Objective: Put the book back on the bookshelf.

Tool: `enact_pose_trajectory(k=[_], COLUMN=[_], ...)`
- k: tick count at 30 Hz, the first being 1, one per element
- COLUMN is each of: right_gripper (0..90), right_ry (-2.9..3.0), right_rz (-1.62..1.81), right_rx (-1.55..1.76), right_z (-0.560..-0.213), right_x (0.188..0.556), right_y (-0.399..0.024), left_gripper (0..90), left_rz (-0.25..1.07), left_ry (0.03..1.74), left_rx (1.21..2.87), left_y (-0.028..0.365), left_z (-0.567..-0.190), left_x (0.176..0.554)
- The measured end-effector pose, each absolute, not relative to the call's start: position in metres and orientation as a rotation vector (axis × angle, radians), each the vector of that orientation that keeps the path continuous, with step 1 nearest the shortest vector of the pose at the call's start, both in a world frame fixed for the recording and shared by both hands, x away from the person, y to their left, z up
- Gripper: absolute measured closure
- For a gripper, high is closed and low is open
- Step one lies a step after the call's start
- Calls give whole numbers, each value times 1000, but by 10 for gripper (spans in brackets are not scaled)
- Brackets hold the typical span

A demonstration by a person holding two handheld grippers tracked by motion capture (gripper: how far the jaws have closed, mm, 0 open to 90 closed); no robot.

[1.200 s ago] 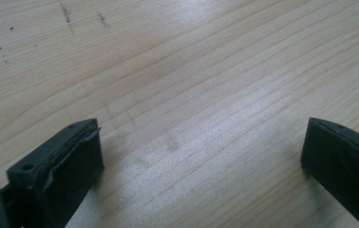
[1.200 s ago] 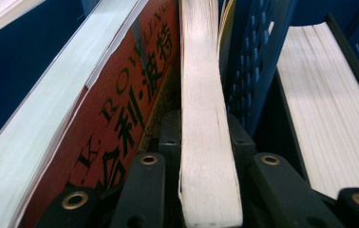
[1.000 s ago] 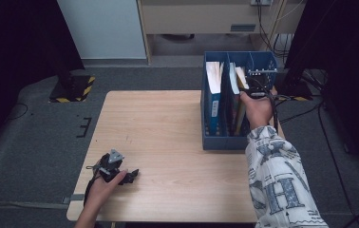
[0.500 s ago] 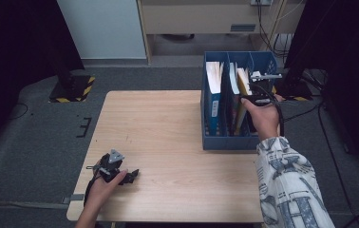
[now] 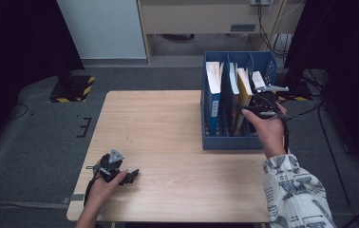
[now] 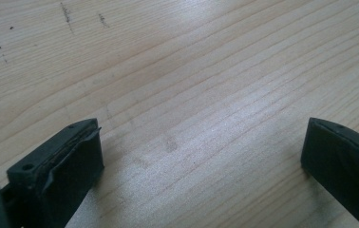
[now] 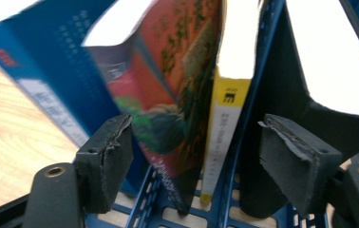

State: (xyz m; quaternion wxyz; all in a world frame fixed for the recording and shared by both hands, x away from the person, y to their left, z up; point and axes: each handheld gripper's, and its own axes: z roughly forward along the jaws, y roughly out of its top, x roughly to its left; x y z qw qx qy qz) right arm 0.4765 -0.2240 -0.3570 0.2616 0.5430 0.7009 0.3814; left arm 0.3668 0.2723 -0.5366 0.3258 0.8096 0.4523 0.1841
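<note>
Since the earlier frame, right gripper (image 5: 263, 101) has drawn back from the blue file rack (image 5: 225, 141); jaws have just been opening, empty.

High view: left gripper (image 5: 120, 172) rests on table (image 5: 168, 123).

Left gripper view: jaws spread over bare wood.

Right gripper view: yellow-spined book (image 7: 227, 102) stands in its slot beside the leaning colourful book (image 7: 177, 85). Risk: that one could tip further.

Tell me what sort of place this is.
Likely a lab or recording room, not a home: a bare wooden table on grey carpet, cables trailing along the back wall, and a hazard-striped stand base.
</note>
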Motion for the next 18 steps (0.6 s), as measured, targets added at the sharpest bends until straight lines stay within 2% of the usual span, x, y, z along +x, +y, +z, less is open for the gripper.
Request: enact_pose_trajectory(k=[18], right_gripper=[143], right_ry=[1975], right_rz=[1104], right_rx=[1427], right_z=[-369], right_x=[447], right_y=[-218], left_gripper=[0], left_rz=[481], left_ry=[1183], left_rx=[2117], left_y=[271], left_z=[-537], left_x=[368])
